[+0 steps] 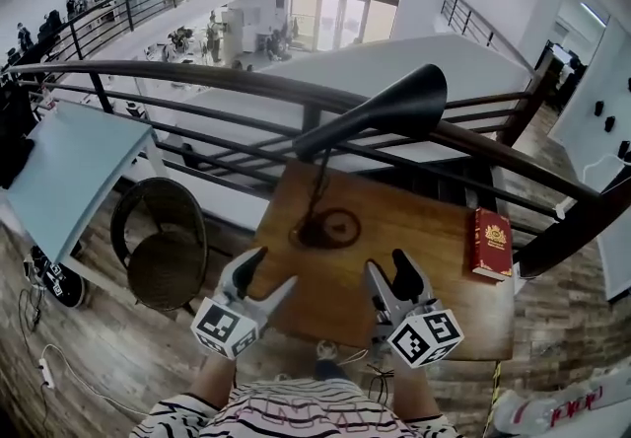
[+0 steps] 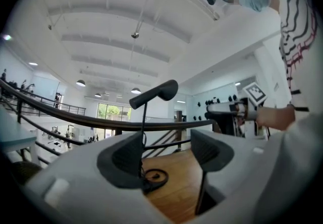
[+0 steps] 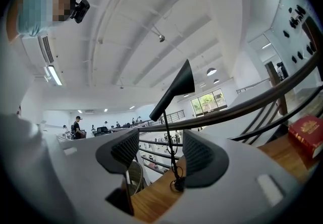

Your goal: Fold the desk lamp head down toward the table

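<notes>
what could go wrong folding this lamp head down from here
The desk lamp's thin stem stands on a small round base; pressing the lamp head down while the left gripper and right gripper are open, off the base, could tip it.
The table stands by a railing over an open drop, so a tipped lamp might go over.
The red book lies near the table's right edge, where the right gripper could nudge it.
</notes>
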A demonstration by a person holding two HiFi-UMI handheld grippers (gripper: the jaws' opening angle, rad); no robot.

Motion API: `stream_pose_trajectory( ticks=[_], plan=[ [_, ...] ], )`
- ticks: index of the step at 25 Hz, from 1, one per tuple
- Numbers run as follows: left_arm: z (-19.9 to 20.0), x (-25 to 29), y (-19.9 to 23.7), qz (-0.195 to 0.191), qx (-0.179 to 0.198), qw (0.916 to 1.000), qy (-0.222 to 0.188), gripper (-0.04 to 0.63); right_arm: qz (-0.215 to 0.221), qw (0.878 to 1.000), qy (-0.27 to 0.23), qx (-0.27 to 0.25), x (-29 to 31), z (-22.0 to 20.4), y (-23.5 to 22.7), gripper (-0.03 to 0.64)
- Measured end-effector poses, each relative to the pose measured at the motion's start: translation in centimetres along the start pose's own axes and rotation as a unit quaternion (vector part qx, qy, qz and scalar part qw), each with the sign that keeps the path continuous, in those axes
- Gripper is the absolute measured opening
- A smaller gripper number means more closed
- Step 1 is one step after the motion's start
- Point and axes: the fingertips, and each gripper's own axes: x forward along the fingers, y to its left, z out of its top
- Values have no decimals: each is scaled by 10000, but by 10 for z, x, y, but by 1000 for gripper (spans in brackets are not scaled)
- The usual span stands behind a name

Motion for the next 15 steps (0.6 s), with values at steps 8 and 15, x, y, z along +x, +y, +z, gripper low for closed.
stream_pose_trajectory(
  ticks=[8, 15],
  plan=[
    [9, 51, 30, 267, 110, 9995, -94, 296, 322, 9991, -115, -270, 49, 37, -40, 258],
    [1, 107, 33, 345, 162, 9993, -30, 296, 610, 9963, -152, -578, 71, 74, -80, 252]
  ],
)
